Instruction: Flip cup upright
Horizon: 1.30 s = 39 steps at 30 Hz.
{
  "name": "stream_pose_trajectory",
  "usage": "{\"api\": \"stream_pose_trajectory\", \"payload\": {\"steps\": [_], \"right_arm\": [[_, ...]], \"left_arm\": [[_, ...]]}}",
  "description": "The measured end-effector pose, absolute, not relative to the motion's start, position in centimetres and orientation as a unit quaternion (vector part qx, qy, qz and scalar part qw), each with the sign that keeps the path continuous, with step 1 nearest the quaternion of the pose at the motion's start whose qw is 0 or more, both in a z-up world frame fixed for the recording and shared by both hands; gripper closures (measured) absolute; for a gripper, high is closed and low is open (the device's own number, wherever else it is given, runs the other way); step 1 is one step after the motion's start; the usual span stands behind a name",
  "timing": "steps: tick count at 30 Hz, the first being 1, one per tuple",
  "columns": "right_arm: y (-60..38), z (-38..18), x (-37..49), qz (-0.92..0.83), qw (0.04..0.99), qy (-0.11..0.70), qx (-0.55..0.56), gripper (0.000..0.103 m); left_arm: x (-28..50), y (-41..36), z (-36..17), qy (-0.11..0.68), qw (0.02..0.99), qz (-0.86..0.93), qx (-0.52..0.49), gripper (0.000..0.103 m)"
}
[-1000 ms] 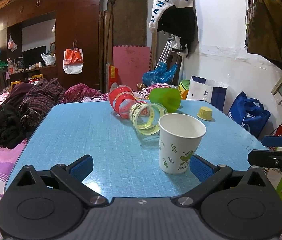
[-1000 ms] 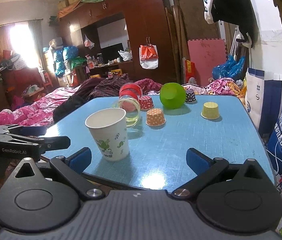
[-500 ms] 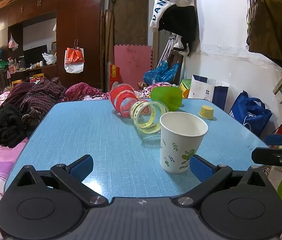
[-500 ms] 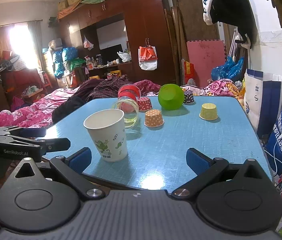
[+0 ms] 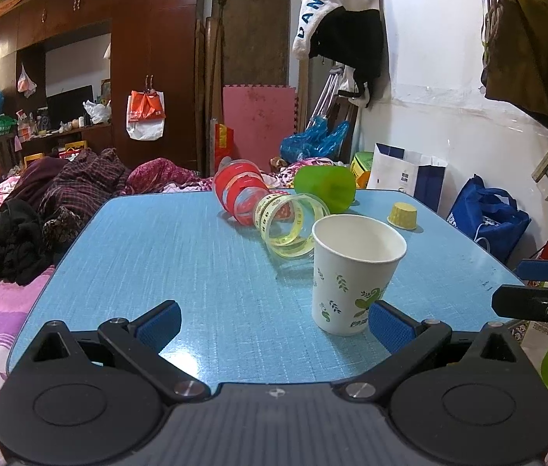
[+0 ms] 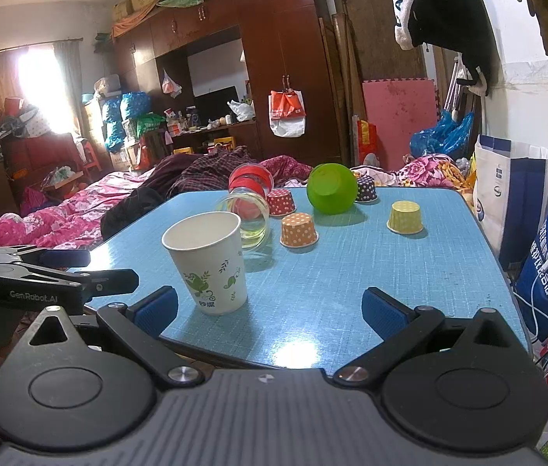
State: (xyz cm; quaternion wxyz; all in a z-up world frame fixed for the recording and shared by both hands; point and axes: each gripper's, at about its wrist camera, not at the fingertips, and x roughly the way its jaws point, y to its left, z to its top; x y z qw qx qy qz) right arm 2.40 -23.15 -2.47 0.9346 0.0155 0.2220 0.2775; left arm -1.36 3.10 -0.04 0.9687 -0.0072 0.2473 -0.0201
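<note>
Already the paper cup [image 5: 353,272] stood the right way up on the blue desk [image 5: 196,256], mouth open to the top, so the job looked done. On the left, the left gripper [image 5: 274,324] had its jaws wide open, holding nothing, beside the cup. Close behind lay a clear jar [image 5: 289,225] on its side. On the right, the right gripper [image 6: 270,308] also gaped empty by the desk's near edge, with bare room ahead.

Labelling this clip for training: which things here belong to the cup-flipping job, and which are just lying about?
Job: paper cup, already upright; left gripper; right gripper.

Lying about: green bowl, clear jar, red jar, orange dotted cup, yellow cup.
</note>
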Motion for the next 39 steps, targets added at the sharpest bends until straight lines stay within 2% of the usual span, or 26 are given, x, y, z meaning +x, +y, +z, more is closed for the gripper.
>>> {"api": "stream_pose_trajectory", "payload": {"steps": [39], "right_arm": [[-23.27,-2.32,2.42,0.274,0.937,0.218,0.012,0.001]], "left_arm": [[-1.50,2.43,-0.72,0.245,0.969,-0.024,0.001,0.000]]}}
